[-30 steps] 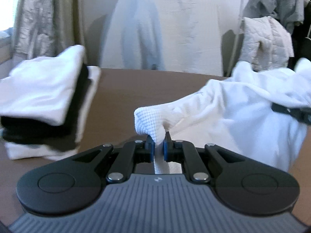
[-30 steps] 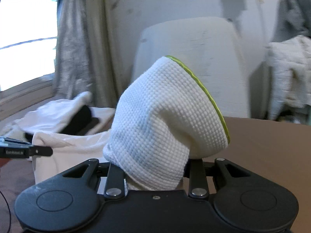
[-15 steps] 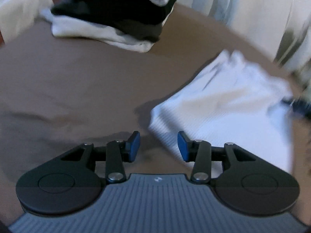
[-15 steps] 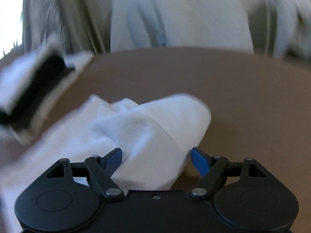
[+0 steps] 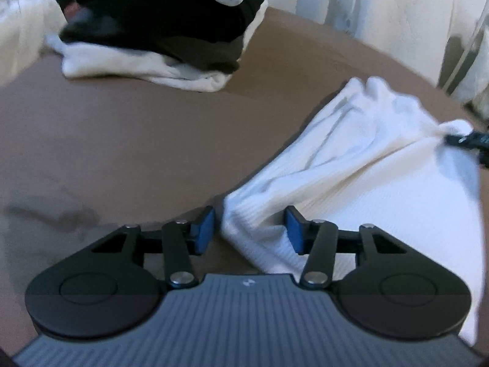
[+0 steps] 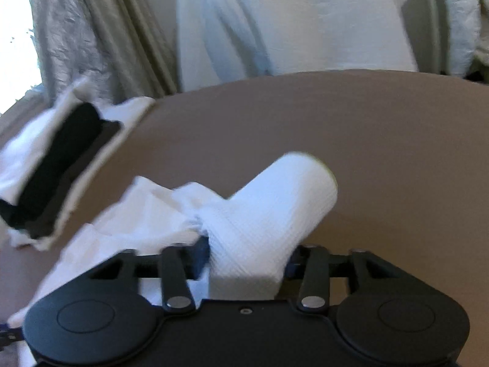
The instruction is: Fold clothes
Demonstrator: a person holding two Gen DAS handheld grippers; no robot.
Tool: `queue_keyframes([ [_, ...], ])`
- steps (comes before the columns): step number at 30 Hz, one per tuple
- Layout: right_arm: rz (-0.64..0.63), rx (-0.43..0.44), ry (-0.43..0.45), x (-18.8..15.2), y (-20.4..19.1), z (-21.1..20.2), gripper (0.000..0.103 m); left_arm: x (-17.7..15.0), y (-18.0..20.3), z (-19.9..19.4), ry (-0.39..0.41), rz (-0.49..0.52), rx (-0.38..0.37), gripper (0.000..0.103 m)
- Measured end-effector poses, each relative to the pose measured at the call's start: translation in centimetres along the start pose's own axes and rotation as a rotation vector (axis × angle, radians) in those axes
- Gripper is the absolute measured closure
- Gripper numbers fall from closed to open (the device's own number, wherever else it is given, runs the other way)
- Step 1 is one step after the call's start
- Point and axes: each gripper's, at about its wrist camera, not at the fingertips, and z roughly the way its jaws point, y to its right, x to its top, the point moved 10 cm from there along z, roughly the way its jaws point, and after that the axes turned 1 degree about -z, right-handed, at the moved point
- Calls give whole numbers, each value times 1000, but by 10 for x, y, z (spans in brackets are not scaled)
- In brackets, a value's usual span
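1. A stack of folded clothes [image 5: 159, 27], white and black layers, sits on the brown worktop [image 5: 122, 140] at the far left, well apart from the white garment [image 5: 366, 165].
2. The white garment lies crumpled on the worktop, to the right of the stack and nearer the cameras; it has a waffle-like knit.
3. The left hand-held gripper [image 5: 249, 229] is low over the garment's near-left corner, its blue-padded fingers [image 5: 203, 229] spread apart; the corner lies between them without being squeezed.
4. The right hand-held gripper [image 6: 247, 260] is at the garment's right end, where a rolled tube of fabric rises between its fingers. The fabric fills the gap and touches the left pad, but whether it is actually pinched I cannot tell.
5. Beyond the worktop, behind the garment, stands a chair draped in white cloth [image 6: 293, 24], with curtains [image 6: 101, 30] to its left.
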Motion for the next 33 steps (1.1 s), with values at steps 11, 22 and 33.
queue_keyframes([
  [11,249,191,-49,-80,-6,-104,20,65,29,-48,91,108,-234,53],
  [22,269,526,-243,-159,-85,-97,13,97,102,97,-133,313,-221,94],
  [33,182,549,-289,-185,-93,-112,62,126,66,87,68,451,91,97],
])
